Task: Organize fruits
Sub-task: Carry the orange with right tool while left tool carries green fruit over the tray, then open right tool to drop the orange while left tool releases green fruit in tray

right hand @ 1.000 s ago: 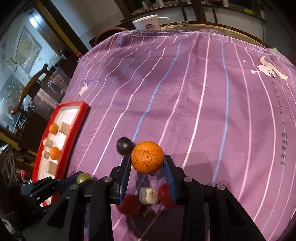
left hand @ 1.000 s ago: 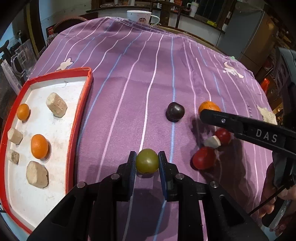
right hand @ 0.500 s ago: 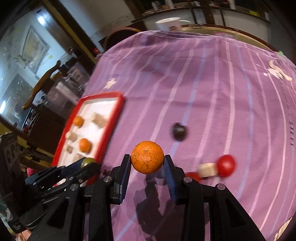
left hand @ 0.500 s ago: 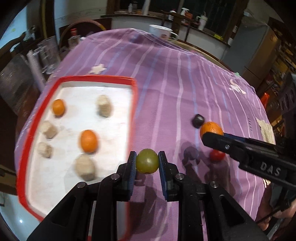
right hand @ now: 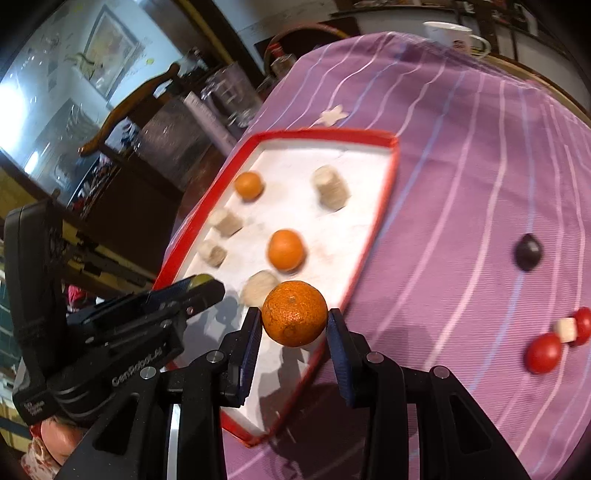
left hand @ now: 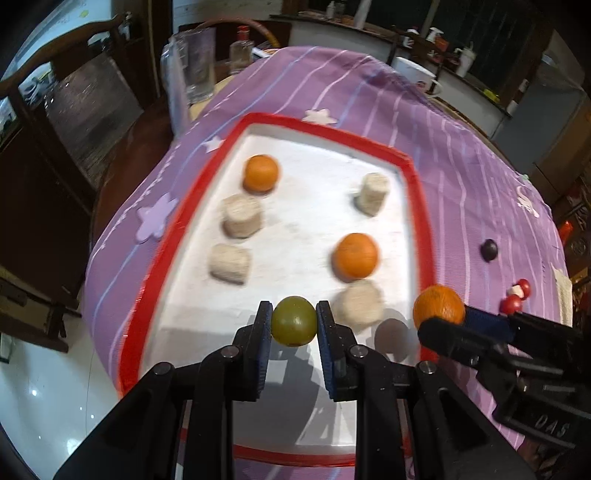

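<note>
Left tongs: my left gripper (left hand: 294, 320) is clamped on a green fruit (left hand: 294, 321), both blue pads touching its sides; I hold it above the near part of the tray.
Right tongs: my right gripper (right hand: 294, 325) is clamped on a held orange (right hand: 294, 313), a pad on each side; it hangs over the tray's right-hand rim, near the corner closest to me.
Tongs relative to each other: in the left wrist view the right gripper enters from the right, its orange just beside the tray's right rim and to the right of the green fruit.
Tray: a red-rimmed tray (left hand: 424, 236) with a white floor lies on the left side of the cloth.
Tray contents: I see two oranges, a far one (left hand: 260, 172) and a nearer one (left hand: 355, 255), and four pale cork-like blocks; the closest block (left hand: 360, 301) lies just beside the nearer orange.
Loose fruit: a dark plum (right hand: 528, 252) sits alone on the cloth, well apart from the tray; further right, two red fruits (right hand: 543, 352) flank a small pale cube (right hand: 566, 329).
Surface: a purple striped tablecloth (right hand: 461, 155).
Background: a white mug (right hand: 452, 34) stands at the far edge of the table.
</note>
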Action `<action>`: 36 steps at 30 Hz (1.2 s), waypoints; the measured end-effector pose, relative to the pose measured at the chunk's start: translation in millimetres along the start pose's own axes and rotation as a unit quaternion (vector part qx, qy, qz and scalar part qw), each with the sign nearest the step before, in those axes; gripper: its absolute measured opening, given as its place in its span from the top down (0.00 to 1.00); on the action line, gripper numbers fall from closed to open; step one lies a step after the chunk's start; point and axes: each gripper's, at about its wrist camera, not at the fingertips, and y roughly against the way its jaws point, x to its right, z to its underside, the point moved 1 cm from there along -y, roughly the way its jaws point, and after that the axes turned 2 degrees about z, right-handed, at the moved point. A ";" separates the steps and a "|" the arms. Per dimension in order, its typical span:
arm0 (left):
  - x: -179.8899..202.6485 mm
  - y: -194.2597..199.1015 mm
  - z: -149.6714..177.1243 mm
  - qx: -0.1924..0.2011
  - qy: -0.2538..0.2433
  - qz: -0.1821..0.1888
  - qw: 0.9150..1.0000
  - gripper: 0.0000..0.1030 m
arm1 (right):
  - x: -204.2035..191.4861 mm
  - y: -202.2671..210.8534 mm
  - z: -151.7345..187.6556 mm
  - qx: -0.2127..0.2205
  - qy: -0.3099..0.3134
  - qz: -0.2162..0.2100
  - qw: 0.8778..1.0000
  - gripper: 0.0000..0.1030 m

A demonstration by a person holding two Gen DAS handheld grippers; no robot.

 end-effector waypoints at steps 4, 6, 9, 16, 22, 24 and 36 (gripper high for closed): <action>-14.1 -7.0 1.6 -0.012 0.005 -0.007 1.000 0.78 | -14.4 -17.1 3.8 -0.019 0.011 -0.003 1.000 0.61; -18.4 -10.4 1.5 -0.017 0.004 -0.011 1.000 0.78 | -21.3 -23.9 5.0 -0.024 0.017 -0.003 1.000 0.61; -23.2 -14.4 0.8 -0.021 0.005 -0.013 1.000 0.78 | -28.8 -32.1 6.0 -0.033 0.023 -0.004 0.999 0.61; -29.5 -19.3 -1.9 -0.027 0.010 -0.017 0.999 0.75 | -33.7 -44.8 5.1 -0.044 0.028 -0.004 0.999 0.61; -35.6 -14.7 -6.4 -0.020 0.029 -0.015 0.999 0.58 | -33.5 -44.4 4.3 -0.049 0.026 -0.023 0.998 0.59; -34.6 -12.7 -8.1 -0.018 0.031 -0.014 0.999 0.57 | -37.0 -43.5 5.1 -0.049 0.037 -0.019 0.998 0.59; -11.3 10.4 -13.4 0.015 0.017 -0.034 0.999 0.47 | -25.9 -20.6 9.4 -0.024 0.034 -0.011 0.999 0.59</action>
